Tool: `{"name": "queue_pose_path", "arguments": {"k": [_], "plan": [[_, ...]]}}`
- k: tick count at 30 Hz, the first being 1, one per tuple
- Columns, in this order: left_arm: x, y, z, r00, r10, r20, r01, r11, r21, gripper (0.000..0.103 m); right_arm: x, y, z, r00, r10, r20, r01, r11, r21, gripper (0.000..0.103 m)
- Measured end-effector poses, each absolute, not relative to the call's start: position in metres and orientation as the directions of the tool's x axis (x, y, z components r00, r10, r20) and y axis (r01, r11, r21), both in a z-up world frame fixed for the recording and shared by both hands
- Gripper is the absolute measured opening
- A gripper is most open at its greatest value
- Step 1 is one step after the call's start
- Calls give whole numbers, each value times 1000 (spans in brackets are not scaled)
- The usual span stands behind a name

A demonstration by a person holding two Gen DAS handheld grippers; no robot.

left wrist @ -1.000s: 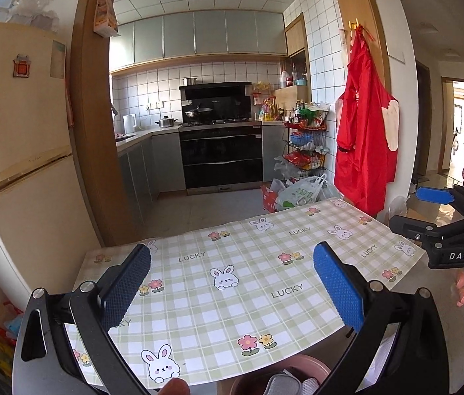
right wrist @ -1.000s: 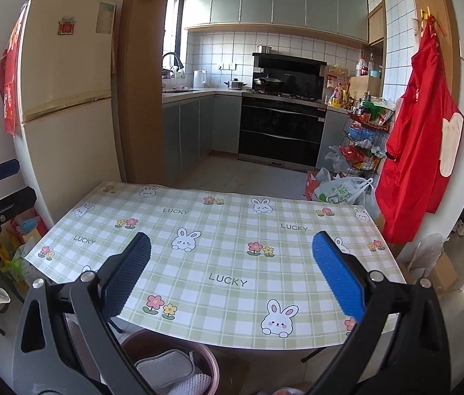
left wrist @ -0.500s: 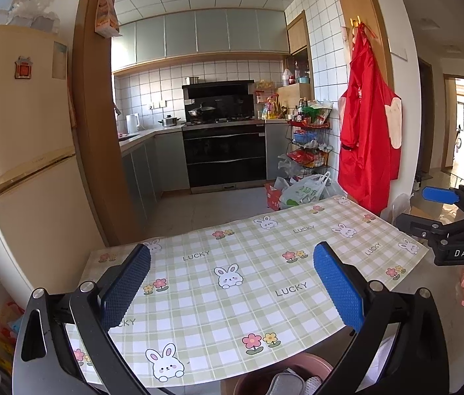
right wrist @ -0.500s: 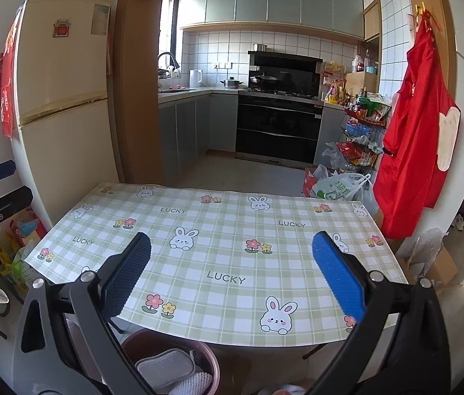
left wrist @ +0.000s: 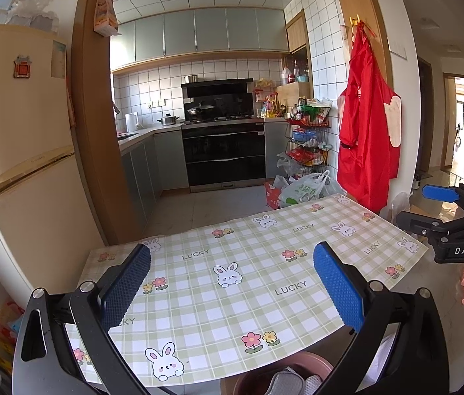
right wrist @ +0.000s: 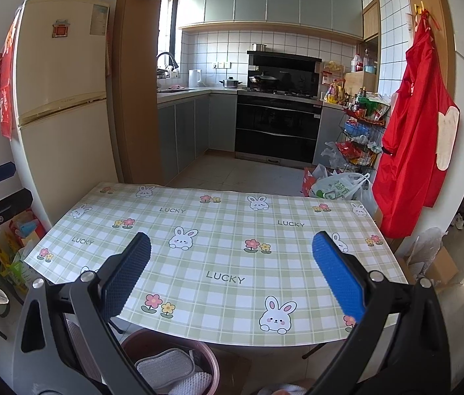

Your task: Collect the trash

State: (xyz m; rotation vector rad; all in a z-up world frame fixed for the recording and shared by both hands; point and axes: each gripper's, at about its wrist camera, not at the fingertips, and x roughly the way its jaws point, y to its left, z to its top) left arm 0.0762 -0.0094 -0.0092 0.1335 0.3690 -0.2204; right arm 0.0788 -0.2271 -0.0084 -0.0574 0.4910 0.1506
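Both claws, left gripper (left wrist: 232, 283) and right gripper (right wrist: 232, 276), gape wide and empty over the tablecloth (right wrist: 218, 250); no trash visible, pink bin (right wrist: 172, 362) at 6 o'clock below—risk: snagging cloth, grabbing nothing.

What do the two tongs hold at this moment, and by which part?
Nothing is held. The left tongs and the right tongs both stand wide open above the checked tablecloth, with nothing between their blue pads.
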Motion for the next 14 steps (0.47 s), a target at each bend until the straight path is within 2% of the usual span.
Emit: {"name": "queue_pose_path", "arguments": {"k": [14], "plan": [[79,-10,-10,909,-177,-377,227,969,92,97,77,-228,-10,871,125,-475,-153,988,-20,97]]}}
